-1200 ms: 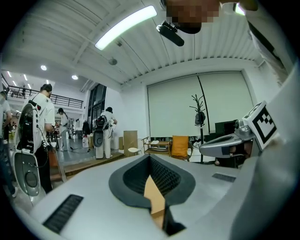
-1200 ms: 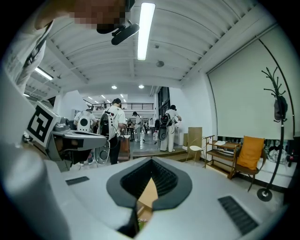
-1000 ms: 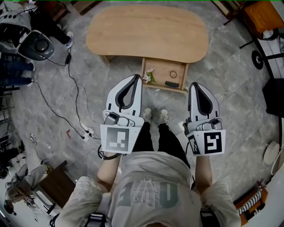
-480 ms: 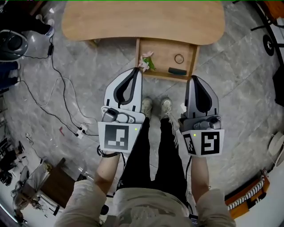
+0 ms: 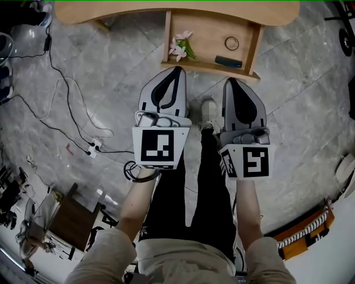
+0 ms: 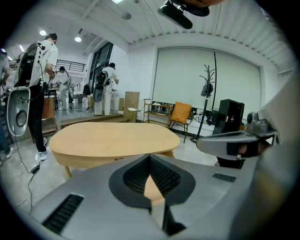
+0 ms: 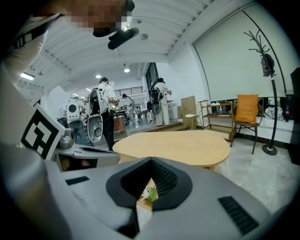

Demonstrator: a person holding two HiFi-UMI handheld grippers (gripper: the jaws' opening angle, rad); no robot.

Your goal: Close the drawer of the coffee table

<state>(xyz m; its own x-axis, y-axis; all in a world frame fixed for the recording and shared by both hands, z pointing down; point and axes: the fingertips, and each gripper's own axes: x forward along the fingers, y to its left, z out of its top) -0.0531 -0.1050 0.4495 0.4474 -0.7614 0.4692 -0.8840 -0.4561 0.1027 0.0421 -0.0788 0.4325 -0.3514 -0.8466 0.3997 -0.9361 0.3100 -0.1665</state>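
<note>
**Both grippers shut, held low before the open drawer**

The person stands facing the table [image 5: 166,11] with both forearms stretched forward and down, side by side, one over each black-trousered leg; the marker cubes face up toward the head camera. The left gripper [image 5: 177,70] points at the drawer [image 5: 208,36], its tip near the front edge on the left side, in line with the flowers [image 5: 180,47]; the right gripper [image 5: 230,81] runs parallel to it, its tip near the same edge further right. From above neither tip looks to be touching the wood, though I cannot tell how much height separates them. A shoe [image 5: 208,105] shows on the floor between the two grippers.

In its own view the left gripper [image 6: 150,161] has its jaws pressed together with nothing between them, only a narrow wedge of pale wood visible past the pads; the tabletop [image 6: 112,140] lies ahead and slightly above the tips. The right gripper [image 7: 151,163] likewise has its jaws closed and empty; through the slit below the tips I can make out the flowers.

The drawer stands pulled well out from under the table's near edge; inside lie the flowers at the left, a ring [image 5: 231,42] toward the back right and a dark bar [image 5: 228,61] at the front right. A cable [image 5: 72,105] trails across the stone floor to the left.
</note>
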